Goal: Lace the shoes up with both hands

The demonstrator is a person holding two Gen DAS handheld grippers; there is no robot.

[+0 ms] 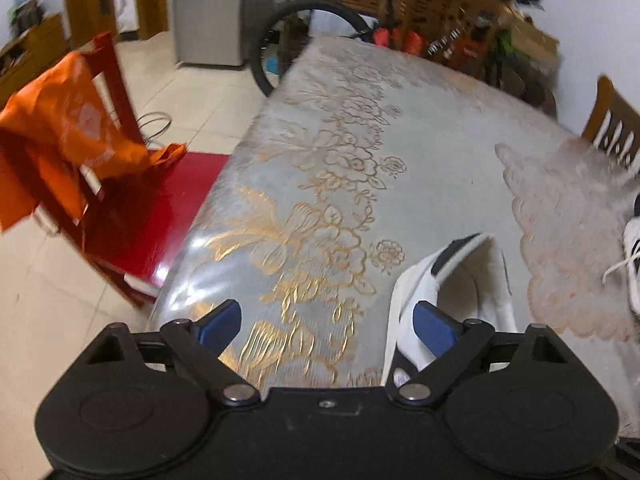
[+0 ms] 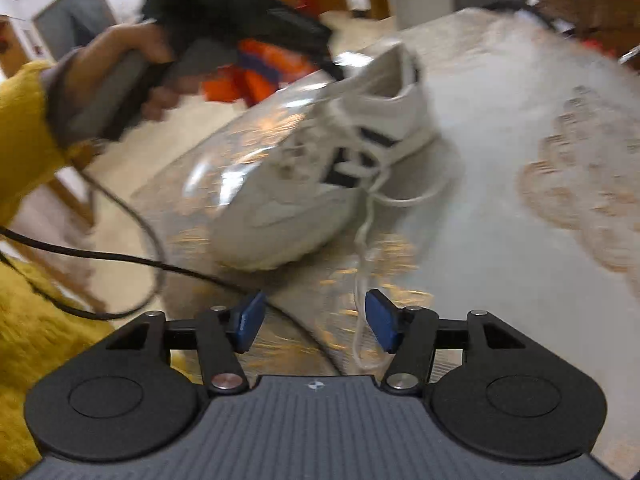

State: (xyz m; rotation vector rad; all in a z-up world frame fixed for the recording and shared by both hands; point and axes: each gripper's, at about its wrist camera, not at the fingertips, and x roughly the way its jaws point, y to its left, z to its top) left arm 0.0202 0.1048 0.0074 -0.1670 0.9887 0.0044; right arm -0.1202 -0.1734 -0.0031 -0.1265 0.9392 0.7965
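Shoe lying on the patterned table, toe nearest the right gripper, long axis running away up toward the heel, where the left gripper is hovering. Heel collar sitting just ahead of the left gripper, jaws gaping wide, one blue pad overlapping the collar, contact unclear. Loose lace trailing down from the eyelets between the right gripper's parted pads, unpinched, making the right hand nearer for gathering that end.
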